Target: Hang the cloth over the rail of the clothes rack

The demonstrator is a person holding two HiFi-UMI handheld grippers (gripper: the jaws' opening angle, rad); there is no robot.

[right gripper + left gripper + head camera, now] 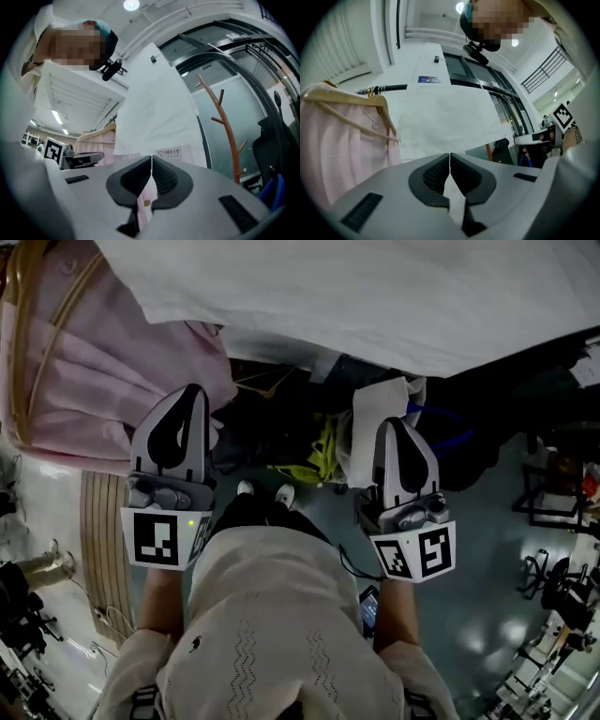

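Note:
The white cloth (375, 296) spreads wide across the top of the head view. In the left gripper view the cloth (445, 117) hangs down flat from the black rail (391, 87); it also fills the middle of the right gripper view (154, 117). My left gripper (194, 390) is held up just below the cloth's lower edge, in front of the pink garment. Its jaws (449, 157) are shut tip to tip with nothing clamped. My right gripper (394, 423) is raised beside it, a little lower, and stands shut (152, 159) and empty too.
A pink garment (84, 362) on a wooden hanger (347, 98) hangs on the rail left of the cloth. Dark bags and a yellow item (319, 456) lie on the floor under the rack. A brown coat stand (227, 131) rises at the right.

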